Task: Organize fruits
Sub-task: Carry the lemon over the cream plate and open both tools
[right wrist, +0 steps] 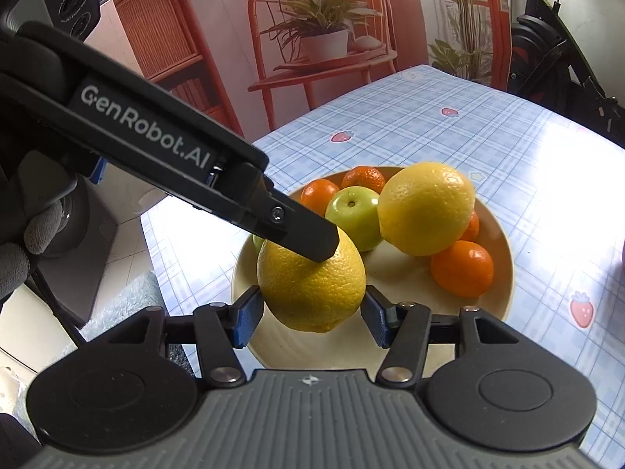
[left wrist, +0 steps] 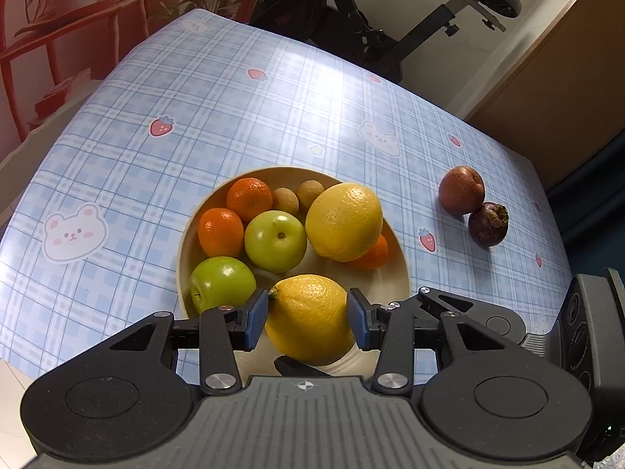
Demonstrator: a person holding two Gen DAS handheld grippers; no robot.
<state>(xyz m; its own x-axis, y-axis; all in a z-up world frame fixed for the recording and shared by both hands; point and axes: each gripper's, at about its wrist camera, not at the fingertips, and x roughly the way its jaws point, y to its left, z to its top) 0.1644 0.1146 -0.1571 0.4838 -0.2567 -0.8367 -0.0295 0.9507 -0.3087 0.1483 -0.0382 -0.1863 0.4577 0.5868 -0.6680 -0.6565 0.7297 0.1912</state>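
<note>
A lemon (left wrist: 308,312) hangs over the near rim of the beige plate (left wrist: 390,281), and both grippers grip it. My left gripper (left wrist: 308,322) is shut on the lemon, blue pads pressing its two sides. My right gripper (right wrist: 310,316) is shut on the same lemon (right wrist: 312,285) from another angle. In the right wrist view one left finger (right wrist: 304,230) lies across the lemon's top. The plate (right wrist: 500,273) holds a second lemon (left wrist: 343,221), two green apples (left wrist: 275,240), three oranges (left wrist: 220,231) and two small brown fruits (left wrist: 285,199).
A reddish-brown fruit (left wrist: 461,189) and a dark purple mangosteen (left wrist: 488,224) lie touching on the blue checked tablecloth (left wrist: 234,117), right of the plate. An exercise bike (left wrist: 390,39) stands beyond the table's far edge. A gloved hand (right wrist: 23,242) shows at the left.
</note>
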